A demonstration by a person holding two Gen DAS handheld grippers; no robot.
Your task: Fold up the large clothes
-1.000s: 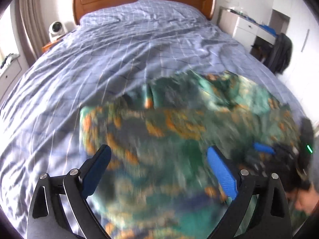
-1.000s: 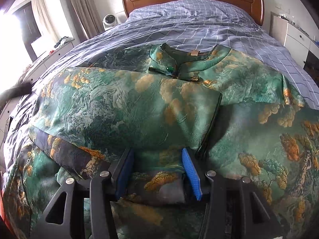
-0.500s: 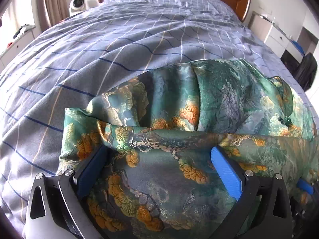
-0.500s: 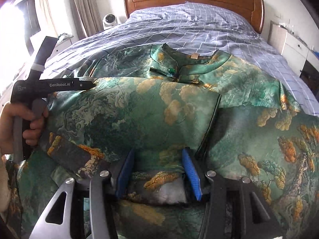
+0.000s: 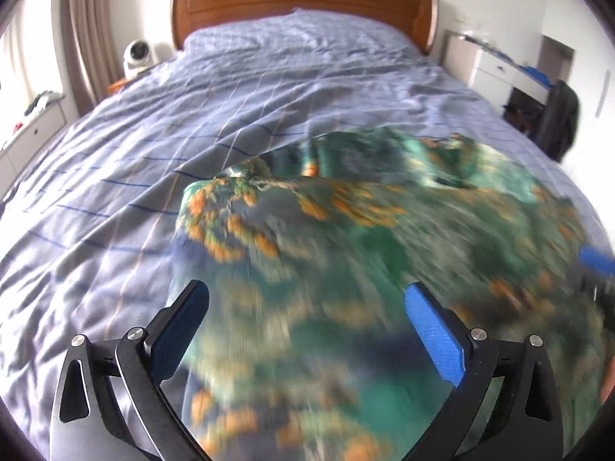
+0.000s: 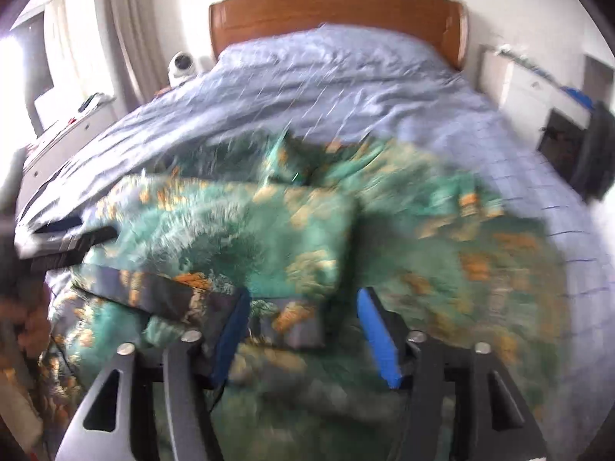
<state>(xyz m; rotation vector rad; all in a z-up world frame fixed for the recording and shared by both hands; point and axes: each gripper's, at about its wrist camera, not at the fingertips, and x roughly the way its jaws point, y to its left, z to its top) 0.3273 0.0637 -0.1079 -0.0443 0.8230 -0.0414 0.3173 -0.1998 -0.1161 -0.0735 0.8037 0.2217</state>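
Note:
A large green garment with an orange and teal print (image 5: 346,238) lies partly folded on the bed, motion-blurred in both views; it also fills the right wrist view (image 6: 269,230). My left gripper (image 5: 307,326) is open above the garment's near part, holding nothing. My right gripper (image 6: 303,330) has its blue pads apart around a folded fabric edge (image 6: 292,322); whether the pads grip it I cannot tell. The right gripper's blue pad shows at the right edge of the left wrist view (image 5: 595,263). The left gripper's dark body shows at the left of the right wrist view (image 6: 65,244).
The bed has a blue checked cover (image 5: 269,88) and a wooden headboard (image 5: 303,4). A white fan (image 5: 136,53) stands on the left nightstand. White drawers (image 5: 492,65) and a dark chair (image 5: 561,119) stand to the right. A low cabinet (image 5: 30,123) is at the left.
Both grippers are moving, so both views have gone blurred. The left gripper has drawn back and risen from the garment's folded edge. The right gripper's pads now stand wider apart around the fold.

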